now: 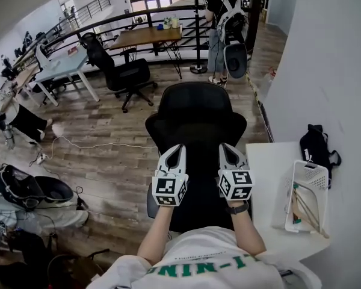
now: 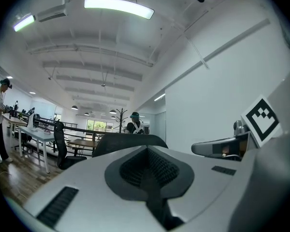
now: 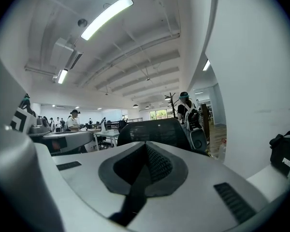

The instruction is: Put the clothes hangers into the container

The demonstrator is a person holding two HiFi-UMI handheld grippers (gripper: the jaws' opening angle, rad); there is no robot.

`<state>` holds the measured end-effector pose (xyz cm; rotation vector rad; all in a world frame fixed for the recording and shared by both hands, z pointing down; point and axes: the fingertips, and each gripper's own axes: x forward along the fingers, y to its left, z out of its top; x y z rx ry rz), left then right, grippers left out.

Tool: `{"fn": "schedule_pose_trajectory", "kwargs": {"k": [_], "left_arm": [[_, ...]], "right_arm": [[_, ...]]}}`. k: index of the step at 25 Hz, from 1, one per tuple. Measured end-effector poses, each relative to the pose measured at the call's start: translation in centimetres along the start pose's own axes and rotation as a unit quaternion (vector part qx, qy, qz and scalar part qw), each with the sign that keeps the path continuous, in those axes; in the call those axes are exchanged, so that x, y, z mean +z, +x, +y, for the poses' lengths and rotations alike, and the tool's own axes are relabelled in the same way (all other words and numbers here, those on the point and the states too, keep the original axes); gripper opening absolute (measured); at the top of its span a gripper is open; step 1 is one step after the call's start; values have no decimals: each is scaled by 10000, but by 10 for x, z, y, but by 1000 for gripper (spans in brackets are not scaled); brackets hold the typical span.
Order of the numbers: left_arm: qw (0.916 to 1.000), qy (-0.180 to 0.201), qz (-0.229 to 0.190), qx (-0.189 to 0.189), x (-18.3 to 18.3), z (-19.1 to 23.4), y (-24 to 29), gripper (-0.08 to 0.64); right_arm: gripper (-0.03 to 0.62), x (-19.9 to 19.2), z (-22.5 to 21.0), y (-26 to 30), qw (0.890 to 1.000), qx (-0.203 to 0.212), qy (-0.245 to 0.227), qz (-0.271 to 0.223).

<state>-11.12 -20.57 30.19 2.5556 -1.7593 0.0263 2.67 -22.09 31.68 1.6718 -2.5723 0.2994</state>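
Here both tools are held side by side, pointing level over the back of a black office chair (image 1: 195, 122). The left tool (image 1: 176, 152) has its jaws pressed together with nothing between them, as its own view shows (image 2: 147, 170). The right tool (image 1: 230, 152) is likewise closed and empty (image 3: 144, 166). Each marker cube sits just above the person's wrist.

To the right of the right tool stands a white table (image 1: 268, 179) against the wall. On it lies the container (image 1: 316, 172), a white perforated basket, well apart from both tools. Clothes hangers (image 1: 302, 205) with wooden bars lie inside it. A black bag (image 1: 316, 146) sits at the table's far end, just beyond the container.
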Motion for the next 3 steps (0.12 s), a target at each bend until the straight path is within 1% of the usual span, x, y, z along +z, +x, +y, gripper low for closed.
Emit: {"fn": "schedule_pose_trajectory", "kwargs": {"k": [3], "left_arm": [[10000, -51, 66, 12, -3, 5, -19, 15]], "right_arm": [[12, -11, 15, -8, 9999, -8, 44, 149]]}}
